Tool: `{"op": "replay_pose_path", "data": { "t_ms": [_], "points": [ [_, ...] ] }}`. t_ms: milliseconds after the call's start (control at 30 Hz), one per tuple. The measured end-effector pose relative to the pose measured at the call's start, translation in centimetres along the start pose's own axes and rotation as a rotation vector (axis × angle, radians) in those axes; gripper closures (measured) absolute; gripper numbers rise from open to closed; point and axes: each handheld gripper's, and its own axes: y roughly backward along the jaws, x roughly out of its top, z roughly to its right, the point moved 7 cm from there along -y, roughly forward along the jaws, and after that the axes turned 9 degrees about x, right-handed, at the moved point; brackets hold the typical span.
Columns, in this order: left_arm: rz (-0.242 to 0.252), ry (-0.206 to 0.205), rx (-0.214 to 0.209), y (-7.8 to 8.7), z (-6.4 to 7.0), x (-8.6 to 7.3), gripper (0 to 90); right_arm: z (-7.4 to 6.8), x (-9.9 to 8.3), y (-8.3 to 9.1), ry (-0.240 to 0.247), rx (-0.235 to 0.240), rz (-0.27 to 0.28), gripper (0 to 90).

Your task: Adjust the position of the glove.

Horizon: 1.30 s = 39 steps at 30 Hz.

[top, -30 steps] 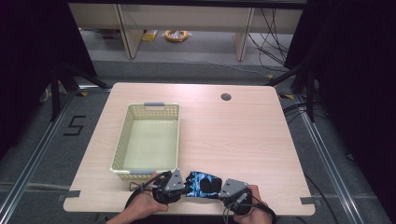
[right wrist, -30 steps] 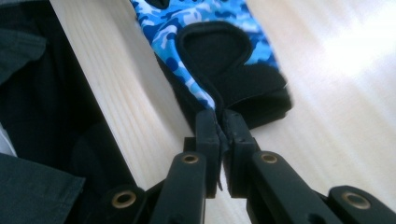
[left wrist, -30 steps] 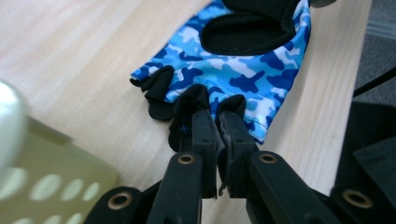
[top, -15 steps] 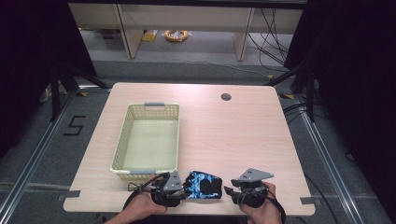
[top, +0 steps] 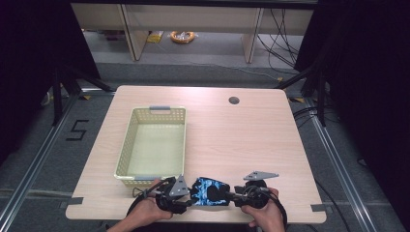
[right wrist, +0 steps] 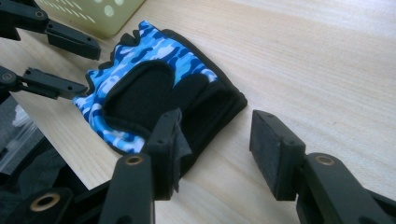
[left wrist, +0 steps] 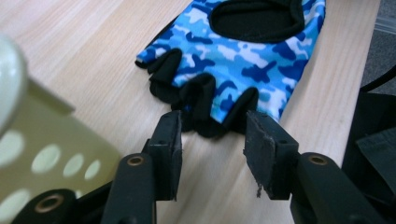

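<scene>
A blue camouflage fingerless glove (top: 210, 190) with a black palm lies flat near the table's front edge. My left gripper (top: 192, 197) is at its finger end and my right gripper (top: 231, 196) at its wrist end. In the left gripper view the left gripper (left wrist: 212, 125) is open, and the short black finger stubs of the glove (left wrist: 243, 56) lie just at its jaw tips. In the right gripper view the right gripper (right wrist: 219, 128) is open. One of its jaws hangs over the black wrist edge of the glove (right wrist: 154, 79), the other over bare wood.
A pale yellow mesh basket (top: 126, 145) stands empty just behind my left hand, and its corner (left wrist: 42, 140) is close beside the left jaw. A round cable hole (top: 234, 100) sits at the back of the table. The table's front edge runs directly under both hands.
Over the last second my right gripper has slid a little to the right, off the glove's wrist end. The left gripper and the glove have stayed put.
</scene>
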Motion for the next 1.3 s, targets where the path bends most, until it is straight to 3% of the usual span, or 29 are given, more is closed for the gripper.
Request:
{"op": "replay_pose_path", "data": {
  "t_ms": [167,200,233,267,400,633,667,733,767,933,967,1167,1200,1267,1300],
  "points": [
    [-0.015,0.005,-0.019,-0.8,0.3,0.0,55.0,0.0,0.0,-0.5,-0.004,0.011,-0.004,55.2],
    [-0.012,-0.023,-0.018,-0.7,0.2,0.1,56.3,0.0,0.0,-0.6,-0.003,0.002,-0.014,56.0],
    [-0.008,0.003,-0.014,-0.9,0.3,0.1,56.6,0.1,0.0,-0.8,-0.004,0.001,-0.012,56.4],
    [-0.008,0.003,-0.014,-0.9,0.3,0.1,56.8,0.1,0.0,-0.8,-0.004,0.001,-0.012,56.4],
    [0.006,0.038,-0.042,-1.1,0.5,0.3,56.9,0.2,-0.2,-1.3,-0.035,0.041,-0.010,60.5],
    [0.003,0.005,-0.032,-1.1,0.1,0.4,62.8,0.4,-0.3,-1.7,-0.076,0.116,0.023,67.7],
    [-0.002,0.014,-0.032,-1.1,0.1,0.3,64.0,0.4,-0.3,-2.0,-0.101,0.159,0.042,71.6],
    [-0.009,0.001,-0.029,-1.0,0.0,0.3,66.3,0.5,-0.3,-2.0,-0.112,0.160,0.042,72.7],
    [-0.010,0.016,-0.050,-1.0,0.2,0.3,69.3,0.4,-0.4,-2.0,-0.116,0.172,0.045,75.7],
    [0.008,0.023,-0.034,-1.0,0.6,0.3,74.7,0.2,-0.3,-2.1,-0.092,0.173,0.064,84.3],
    [0.004,0.048,-0.030,-1.0,0.7,0.3,76.4,0.1,-0.3,-2.1,-0.084,0.181,0.065,85.1],
    [0.019,0.020,0.002,-0.8,0.9,0.2,82.5,0.1,-0.2,-1.7,-0.075,0.179,0.084,86.0],
    [0.017,0.035,-0.007,-0.7,1.1,0.1,83.2,0.2,-0.1,-1.7,-0.067,0.181,0.098,86.1],
    [0.022,0.015,0.014,-0.6,0.8,0.0,84.0,0.1,0.0,-1.5,-0.063,0.187,0.110,86.1],
    [0.028,0.033,0.014,-0.6,0.7,0.0,84.3,-0.1,0.0,-1.4,-0.067,0.191,0.108,86.1]
  ]
}}
